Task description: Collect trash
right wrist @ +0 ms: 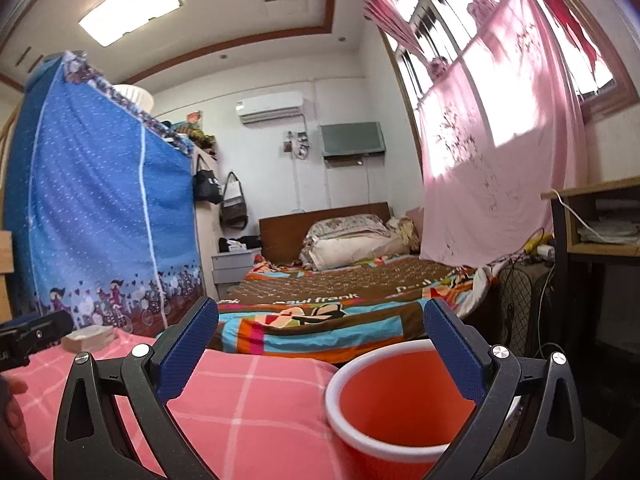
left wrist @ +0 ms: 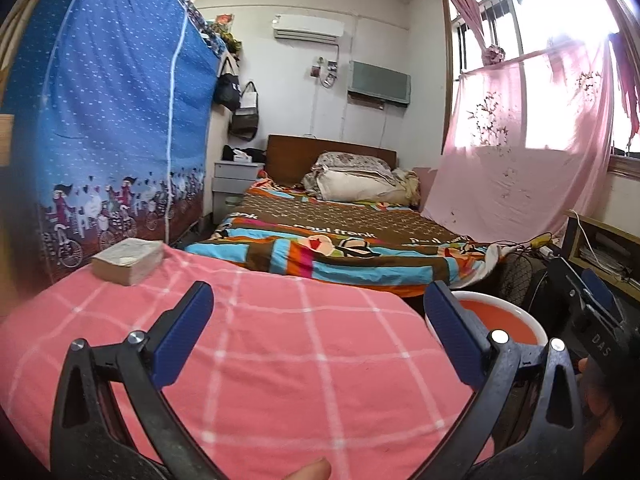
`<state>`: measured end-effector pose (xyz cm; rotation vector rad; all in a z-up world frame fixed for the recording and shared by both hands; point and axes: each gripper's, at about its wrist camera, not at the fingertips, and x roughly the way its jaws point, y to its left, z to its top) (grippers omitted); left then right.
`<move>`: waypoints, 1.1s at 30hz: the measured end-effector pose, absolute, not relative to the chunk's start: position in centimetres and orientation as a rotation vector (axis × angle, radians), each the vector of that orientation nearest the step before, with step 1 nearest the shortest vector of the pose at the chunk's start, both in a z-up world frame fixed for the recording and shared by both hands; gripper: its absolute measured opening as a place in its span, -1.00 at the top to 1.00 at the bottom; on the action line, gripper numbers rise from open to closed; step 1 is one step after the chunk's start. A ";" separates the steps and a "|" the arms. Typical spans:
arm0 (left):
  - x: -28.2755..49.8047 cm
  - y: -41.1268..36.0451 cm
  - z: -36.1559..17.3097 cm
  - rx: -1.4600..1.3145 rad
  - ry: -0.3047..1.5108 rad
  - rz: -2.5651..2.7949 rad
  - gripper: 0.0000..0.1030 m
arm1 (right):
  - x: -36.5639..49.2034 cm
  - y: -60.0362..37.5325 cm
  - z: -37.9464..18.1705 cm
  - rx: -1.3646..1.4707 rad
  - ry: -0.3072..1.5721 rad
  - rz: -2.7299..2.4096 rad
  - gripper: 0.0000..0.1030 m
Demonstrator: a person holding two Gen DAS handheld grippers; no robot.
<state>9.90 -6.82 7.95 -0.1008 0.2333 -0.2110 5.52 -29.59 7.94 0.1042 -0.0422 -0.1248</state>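
Red bin: the red bin [right wrist: 400,400] with its white rim is sitting right beside the pink checked cloth [left wrist: 280,360], mouth up and looking empty, so anything swept off the cloth's edge could be dropping straight in.
Right gripper: the right gripper [right wrist: 320,344] is hanging just above the red bin with jaws spread wide and nothing between the blue pads [right wrist: 456,356]; its right finger is crossing over the bin's mouth.
Left gripper: the left gripper [left wrist: 320,332] is hovering over the cloth, on the far side from the red bin, jaws likewise wide and gripping nothing (a fingertip [left wrist: 312,470] is peeking in at the bottom edge).
Trash: no loose scrap is showing on the cloth near the red bin; I cannot tell whether the pale paper block [left wrist: 128,260] at the cloth's far left corner counts as trash.
Stage: judging by the empty-looking bin and idle jaws, either nothing is being collected yet or the work is finishing.
Beyond the red bin: the bed [left wrist: 340,236] with its striped cover is lying further back, the blue fabric wardrobe [left wrist: 112,120] standing well to the left.
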 end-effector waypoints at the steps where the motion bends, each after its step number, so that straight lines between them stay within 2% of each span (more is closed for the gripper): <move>1: 9.4 -6.3 7.8 -0.100 0.228 -0.199 -1.00 | 5.2 -29.3 7.9 0.100 -0.044 -0.121 -1.00; 17: 4.3 -0.5 2.4 -0.112 0.261 -0.071 -1.00 | 1.1 -24.6 3.8 0.037 0.070 -0.047 -1.00; 33: 2.7 -0.7 0.0 -0.060 0.249 -0.062 -1.00 | 1.2 -23.5 1.0 -0.007 0.140 -0.038 -1.00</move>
